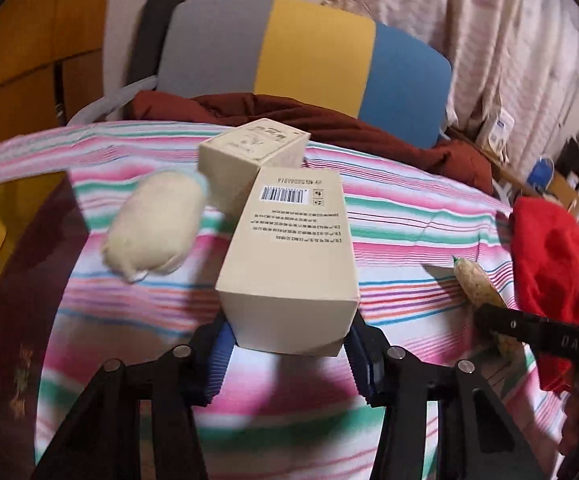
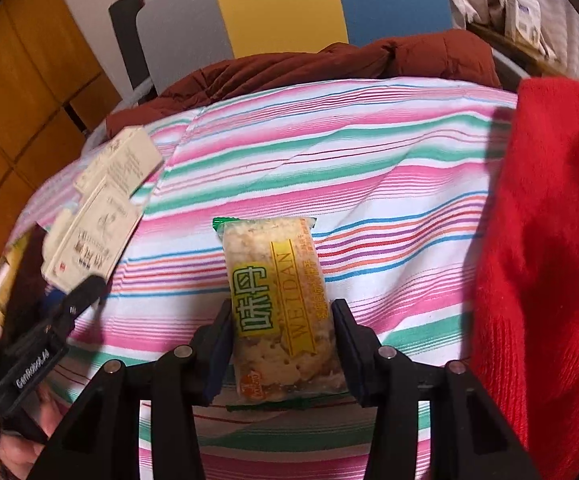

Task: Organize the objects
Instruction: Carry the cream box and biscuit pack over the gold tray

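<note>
Striped bedsheet (image 2: pixel 289 152) below; my left gripper (image 1: pixel 287 344) clamps cream box (image 1: pixel 289 264), right gripper (image 2: pixel 279 344) clamps snack packet (image 2: pixel 277 300).

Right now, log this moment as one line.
left tongs: shut on cream box | right tongs: shut on snack packet | surface: striped cloth

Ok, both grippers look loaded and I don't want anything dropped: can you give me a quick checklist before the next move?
1. Left gripper clamped on the cream box: ok, pads on both sides.
2. Right gripper clamped on the snack packet: ok.
3. Held box free of the second cream box: cannot tell, they overlap in view.
4. Packet clear of the red garment: ok, striped cloth shows between.
5. White fluffy item out of the box's way: ok, it lies to the side.
</note>
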Motion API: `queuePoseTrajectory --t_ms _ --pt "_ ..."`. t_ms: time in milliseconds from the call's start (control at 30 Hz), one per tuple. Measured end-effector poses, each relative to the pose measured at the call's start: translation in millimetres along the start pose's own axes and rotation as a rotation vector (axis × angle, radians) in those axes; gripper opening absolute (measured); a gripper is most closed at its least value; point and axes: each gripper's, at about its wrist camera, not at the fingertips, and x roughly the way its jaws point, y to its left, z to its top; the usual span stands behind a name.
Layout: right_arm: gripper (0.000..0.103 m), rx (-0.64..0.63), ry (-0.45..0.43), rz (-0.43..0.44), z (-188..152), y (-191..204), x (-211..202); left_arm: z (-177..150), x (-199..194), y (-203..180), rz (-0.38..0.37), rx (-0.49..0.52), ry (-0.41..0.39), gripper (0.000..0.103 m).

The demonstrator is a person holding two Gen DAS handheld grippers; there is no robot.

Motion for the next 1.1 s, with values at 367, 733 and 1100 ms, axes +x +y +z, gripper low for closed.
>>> queuePoseTrajectory --t_ms 367,733,1100 --pt "0.047 -0.097 -0.032 0.067 -5.9 29.1 -3.6 -29.1 -36.6 25.2 -0.041 -0.083 -0.034 0.051" --pt "0.047 -0.175 -0.021 0.059 -23.3 57.4 0.4 -58.5 -70.7 25.3 -0.041 -0.028 -0.081 0.051" --pt "0.047 -0.214 -0.037 0.123 -45.4 90.2 -8.8 -63.3 -131.3 40.4 -0.134 -0.061 -0.158 0.050"
